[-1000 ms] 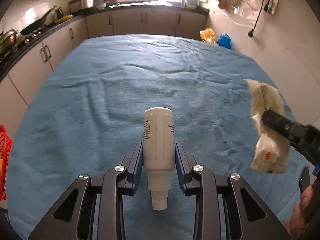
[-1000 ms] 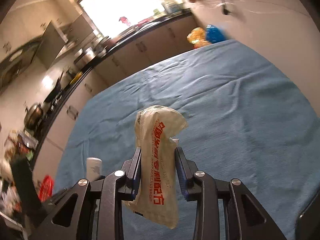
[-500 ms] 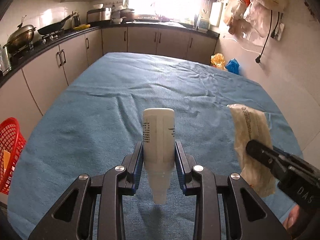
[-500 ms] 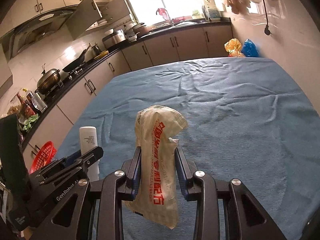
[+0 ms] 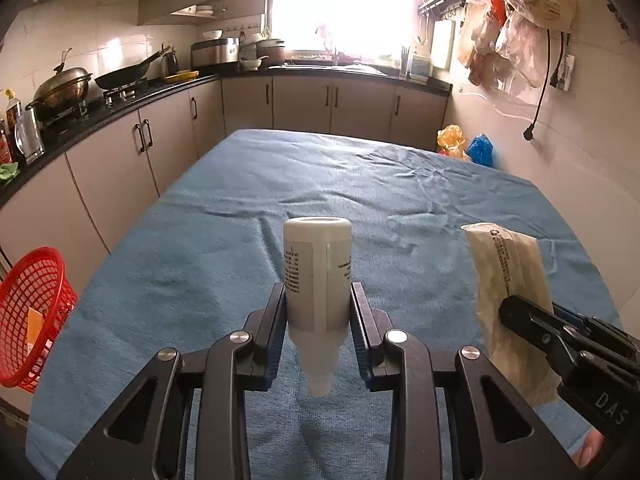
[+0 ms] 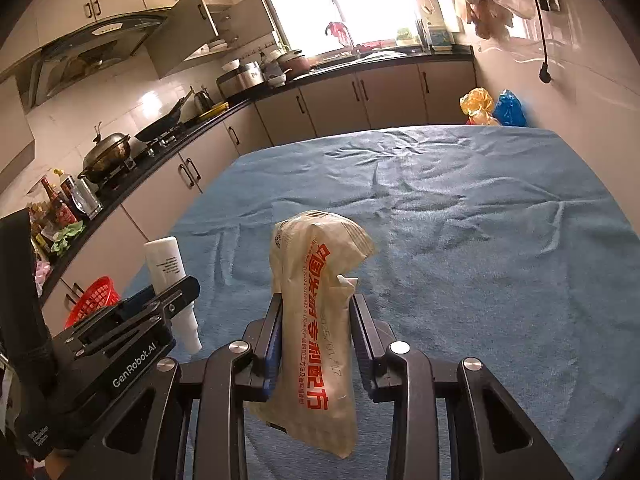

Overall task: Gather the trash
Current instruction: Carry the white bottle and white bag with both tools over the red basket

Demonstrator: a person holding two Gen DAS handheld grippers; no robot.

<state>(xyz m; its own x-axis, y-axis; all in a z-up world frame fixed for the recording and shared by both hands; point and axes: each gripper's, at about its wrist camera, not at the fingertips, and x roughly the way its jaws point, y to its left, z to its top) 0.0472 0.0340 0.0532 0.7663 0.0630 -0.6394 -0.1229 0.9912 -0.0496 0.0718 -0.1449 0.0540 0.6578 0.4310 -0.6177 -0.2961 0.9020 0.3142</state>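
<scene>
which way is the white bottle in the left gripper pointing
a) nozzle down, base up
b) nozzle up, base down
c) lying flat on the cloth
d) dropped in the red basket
a: the white bottle is clamped between the left gripper fingers, its narrow nozzle hanging below them and its flat base on top.

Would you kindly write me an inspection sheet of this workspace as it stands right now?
Surface: wrinkled blue cloth covers the table; nothing seen lying on it.
Job's things: white plastic bottle held nozzle-down; crumpled beige wrapper with red print held upright; red mesh basket beside the table's left edge, something orange inside.
Clutter: orange and blue plastic bags beyond the far edge.
Grippers: left gripper shut on the bottle; right gripper shut on the wrapper.
Cables: black power cord hangs down the right wall, plug dangling.
Surroundings: kitchen counter with wok and pots, bright window, bags hanging on the wall.
</scene>
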